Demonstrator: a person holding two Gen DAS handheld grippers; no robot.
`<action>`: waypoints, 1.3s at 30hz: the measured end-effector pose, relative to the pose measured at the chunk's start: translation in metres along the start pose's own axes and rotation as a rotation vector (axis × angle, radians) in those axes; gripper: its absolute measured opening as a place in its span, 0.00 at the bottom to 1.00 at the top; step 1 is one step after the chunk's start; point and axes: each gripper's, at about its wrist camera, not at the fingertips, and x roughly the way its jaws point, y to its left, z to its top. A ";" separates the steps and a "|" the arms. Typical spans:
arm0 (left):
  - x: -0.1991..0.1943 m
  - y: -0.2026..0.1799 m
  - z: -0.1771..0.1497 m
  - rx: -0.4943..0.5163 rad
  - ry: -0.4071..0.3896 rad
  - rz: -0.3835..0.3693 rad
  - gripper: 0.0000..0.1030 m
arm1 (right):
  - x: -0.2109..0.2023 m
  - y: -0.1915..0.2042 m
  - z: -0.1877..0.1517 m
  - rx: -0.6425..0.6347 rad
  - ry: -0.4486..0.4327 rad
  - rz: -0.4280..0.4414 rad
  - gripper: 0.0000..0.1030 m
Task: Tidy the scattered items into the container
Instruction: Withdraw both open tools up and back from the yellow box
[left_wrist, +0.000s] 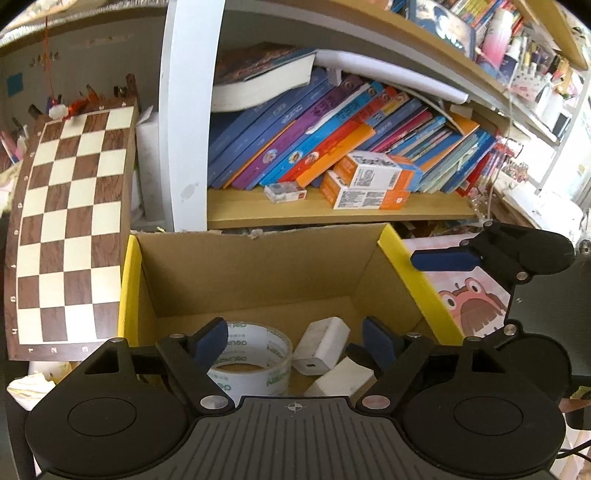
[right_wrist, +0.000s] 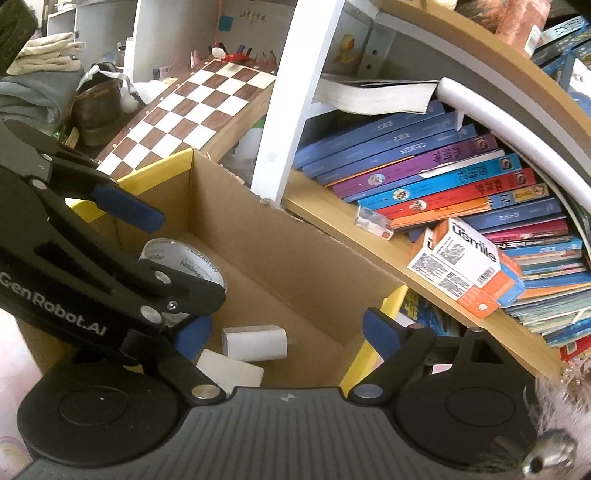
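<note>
An open cardboard box (left_wrist: 258, 273) with yellow side rims holds a roll of clear tape (left_wrist: 251, 354), a white charger (left_wrist: 321, 347) and a white block (left_wrist: 341, 380). My left gripper (left_wrist: 295, 339) hovers over the box's near edge, open, with nothing between its fingers. One blue finger (left_wrist: 443, 258) of the right gripper reaches over the box's right rim. In the right wrist view the right gripper (right_wrist: 286, 334) is open and empty above the box (right_wrist: 295, 258). Below it lie the tape (right_wrist: 184, 258), charger (right_wrist: 255, 341) and block (right_wrist: 231, 369). The left gripper's finger (right_wrist: 125, 208) crosses on the left.
A chessboard (left_wrist: 74, 221) leans left of the box. Behind the box is a wooden bookshelf (left_wrist: 332, 214) with slanted books, two orange-and-white cartons (left_wrist: 373, 177) and a small pack (left_wrist: 284, 192). A white post (left_wrist: 188, 110) stands at the shelf's left end. A pink frog picture (left_wrist: 469, 299) lies right of the box.
</note>
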 end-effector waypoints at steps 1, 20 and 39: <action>-0.003 -0.002 0.000 0.003 -0.006 -0.001 0.80 | -0.003 0.000 0.000 0.001 -0.003 -0.003 0.86; -0.066 -0.035 -0.011 0.060 -0.101 0.002 0.81 | -0.069 0.010 -0.013 0.034 -0.068 -0.050 0.89; -0.096 -0.052 -0.053 -0.013 -0.110 0.000 0.84 | -0.112 0.018 -0.060 0.140 -0.051 -0.082 0.89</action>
